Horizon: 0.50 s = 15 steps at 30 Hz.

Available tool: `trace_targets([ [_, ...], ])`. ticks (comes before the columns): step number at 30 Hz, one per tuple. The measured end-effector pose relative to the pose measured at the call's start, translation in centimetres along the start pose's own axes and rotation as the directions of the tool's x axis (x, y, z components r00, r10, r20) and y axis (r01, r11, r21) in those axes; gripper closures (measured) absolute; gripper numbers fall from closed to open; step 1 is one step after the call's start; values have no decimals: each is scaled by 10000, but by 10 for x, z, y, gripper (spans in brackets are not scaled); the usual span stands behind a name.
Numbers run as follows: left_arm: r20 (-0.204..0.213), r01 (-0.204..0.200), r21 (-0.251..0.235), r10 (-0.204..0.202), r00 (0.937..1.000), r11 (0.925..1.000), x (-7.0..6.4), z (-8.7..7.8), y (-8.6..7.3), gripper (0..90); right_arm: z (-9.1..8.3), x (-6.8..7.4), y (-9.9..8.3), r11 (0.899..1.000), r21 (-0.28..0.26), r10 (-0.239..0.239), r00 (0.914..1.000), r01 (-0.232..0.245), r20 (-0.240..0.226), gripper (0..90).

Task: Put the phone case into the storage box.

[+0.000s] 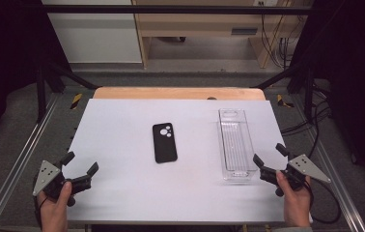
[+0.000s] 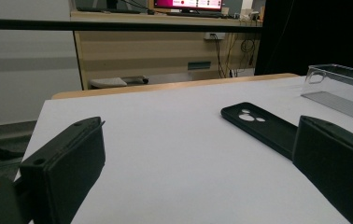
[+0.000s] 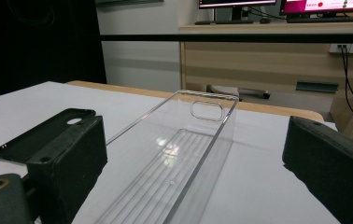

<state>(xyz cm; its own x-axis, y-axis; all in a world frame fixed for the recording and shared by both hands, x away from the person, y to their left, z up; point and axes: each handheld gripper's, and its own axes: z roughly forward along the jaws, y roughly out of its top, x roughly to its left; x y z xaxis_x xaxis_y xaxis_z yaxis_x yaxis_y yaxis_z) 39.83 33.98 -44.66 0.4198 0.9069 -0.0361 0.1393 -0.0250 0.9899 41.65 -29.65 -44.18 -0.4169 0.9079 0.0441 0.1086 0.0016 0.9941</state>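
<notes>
Both claws, left [image 1: 80, 170] and right [image 1: 270, 161], gape empty; black phone case [image 1: 164, 142] lies beside clear tray [image 1: 236, 144].

The phone case [image 1: 164, 142] looks like matt black rubbery plastic; the long bin [image 1: 236, 145] is clear glossy plastic with a ribbed floor; the table top [image 1: 122, 188] is smooth matt white, its far edge bare pale wood

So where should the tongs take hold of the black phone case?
Across the long edges of the phone case, mid-length, coming from above. It lies flat and thin, long axis running away from the person, so only its narrow width is likely to fit between open jaws.
</notes>
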Motion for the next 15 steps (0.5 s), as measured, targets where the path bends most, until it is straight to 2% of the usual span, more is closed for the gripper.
trace_targets([
  [5, -44, 31, 70, -31, 10000, 10000, -1, 0, 0, 25, -1, 4, 2, 9998, 165, -119, 9999, 119, 45, 75],
  [6, -55, 37, 65, -37, 10000, 10000, -1, -1, 0, 25, -2, 6, 3, 9996, 158, -221, 9997, 220, 53, 83],
  [8, -72, 38, 64, -37, 10000, 10000, -2, 0, 0, 26, -3, 10, 6, 9999, -60, -144, 9999, 144, -5, 75],
  [10, -10, 48, 117, -48, 10000, 9999, -2, 1, 0, 26, -3, 11, 6, 9999, -61, -128, 9999, 128, 39, 64],
  [11, -15, 40, 145, -40, 10000, 9999, -2, 1, -1, 25, -2, 18, 9, 9997, -95, -220, 9997, 221, 106, 53],
  [13, -75, 12, 166, -11, 10000, 9999, -1, 0, 0, 25, -1, 21, 10, 9994, -92, -329, 9994, 330, 63, 47],
  [15, -256, 66, 117, -63, 9997, 9999, 1, -1, 0, 25, 4, 31, 13, 9978, -147, -657, 9977, 654, -179, 39],
])
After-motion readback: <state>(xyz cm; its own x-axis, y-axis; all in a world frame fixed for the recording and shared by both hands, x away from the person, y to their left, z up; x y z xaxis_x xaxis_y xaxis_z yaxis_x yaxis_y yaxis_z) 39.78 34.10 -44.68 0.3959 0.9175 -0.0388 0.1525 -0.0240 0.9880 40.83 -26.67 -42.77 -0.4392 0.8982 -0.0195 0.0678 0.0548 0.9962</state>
